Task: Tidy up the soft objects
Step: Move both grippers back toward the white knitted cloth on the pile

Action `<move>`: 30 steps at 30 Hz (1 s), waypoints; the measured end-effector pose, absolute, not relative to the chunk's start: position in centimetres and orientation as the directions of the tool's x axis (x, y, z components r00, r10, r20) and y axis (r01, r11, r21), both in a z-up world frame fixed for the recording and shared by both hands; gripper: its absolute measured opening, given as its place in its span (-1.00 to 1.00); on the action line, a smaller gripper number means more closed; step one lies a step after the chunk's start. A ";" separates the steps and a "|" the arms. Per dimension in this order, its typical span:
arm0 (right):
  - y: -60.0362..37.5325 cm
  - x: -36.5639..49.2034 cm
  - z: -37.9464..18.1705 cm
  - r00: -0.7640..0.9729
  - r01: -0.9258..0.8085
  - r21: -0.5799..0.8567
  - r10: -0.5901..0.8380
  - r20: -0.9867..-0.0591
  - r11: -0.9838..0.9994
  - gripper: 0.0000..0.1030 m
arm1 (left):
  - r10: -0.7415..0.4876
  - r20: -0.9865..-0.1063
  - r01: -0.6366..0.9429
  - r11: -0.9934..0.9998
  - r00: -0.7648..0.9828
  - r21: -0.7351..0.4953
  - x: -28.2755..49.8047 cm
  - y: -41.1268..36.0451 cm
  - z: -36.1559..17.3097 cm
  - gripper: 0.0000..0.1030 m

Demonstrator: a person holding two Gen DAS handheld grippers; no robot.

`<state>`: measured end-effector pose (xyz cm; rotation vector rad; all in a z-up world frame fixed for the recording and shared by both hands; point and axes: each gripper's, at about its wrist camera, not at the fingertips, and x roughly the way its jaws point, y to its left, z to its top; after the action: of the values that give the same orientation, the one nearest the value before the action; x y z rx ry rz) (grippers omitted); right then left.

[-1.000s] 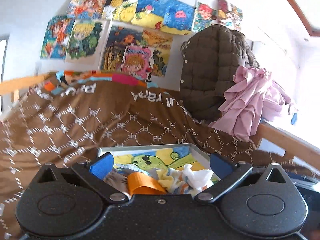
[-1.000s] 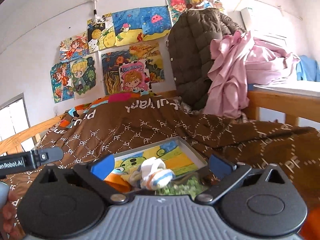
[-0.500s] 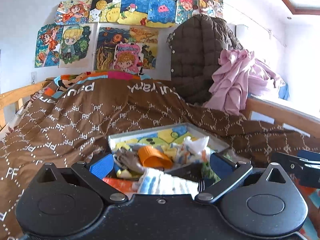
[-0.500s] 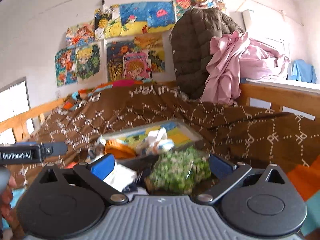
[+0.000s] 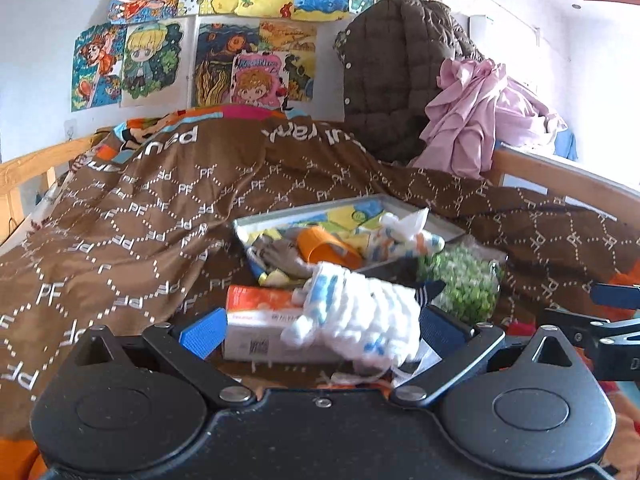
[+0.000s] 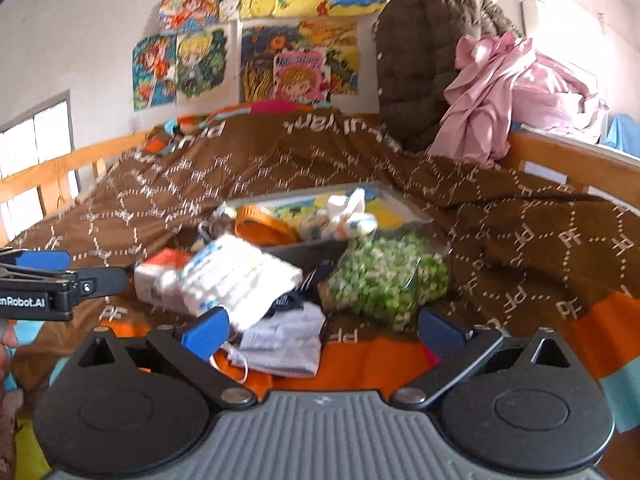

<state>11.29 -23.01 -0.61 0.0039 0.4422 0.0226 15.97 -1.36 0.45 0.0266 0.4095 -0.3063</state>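
A shallow grey tray lies on the brown quilt and holds an orange cup, a grey glove and a white-blue-orange sock bundle. In front of it lie an orange-white box, a white-and-blue knitted cloth and a bag of green bits. My left gripper is open just before the cloth and box. My right gripper is open above a grey-white folded cloth, with the bag of green bits and the knitted cloth ahead.
The brown quilt covers the bed. A wooden rail runs on the right, with a brown jacket and pink clothes hung there. An orange patch of bedding lies under my right gripper. Drawings cover the wall.
Both grippers have drawn back and lowered from the tray. The box, the knitted cloth, the green bag and the grey-white cloth have come into view in front of them.
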 end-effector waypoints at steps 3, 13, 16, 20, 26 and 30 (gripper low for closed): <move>-22.7 11.6 -1.0 0.897 -0.034 -0.004 0.029 -0.441 0.999 0.99 | -0.282 -0.410 0.294 0.955 0.868 -0.033 15.7 -0.9 -0.2 0.98; -21.2 13.0 -1.7 0.872 -0.095 -0.014 0.076 -0.483 0.995 0.99 | -0.246 -0.447 0.275 0.962 0.860 -0.002 16.0 0.5 -1.7 0.98; -20.9 13.3 -2.0 0.867 -0.103 -0.020 0.080 -0.492 0.994 0.99 | -0.242 -0.450 0.273 0.962 0.859 0.004 16.5 0.6 -2.0 0.98; -20.7 13.7 -2.3 0.862 -0.115 -0.025 0.087 -0.500 0.993 0.99 | -0.242 -0.455 0.269 0.963 0.857 -0.007 17.0 1.0 -2.4 0.98; -19.5 14.4 -2.9 0.859 -0.156 -0.055 0.108 -0.500 0.986 0.99 | -0.228 -0.475 0.247 0.969 0.850 -0.023 18.1 1.5 -3.4 0.98; -18.9 14.7 -3.3 0.856 -0.180 -0.078 0.117 -0.503 0.981 0.99 | -0.214 -0.479 0.222 0.974 0.852 -0.039 19.0 2.1 -3.8 0.98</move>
<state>14.69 -18.89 -3.28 -0.1240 0.5199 0.1569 18.98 2.09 -3.75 0.0181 0.5017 -0.2295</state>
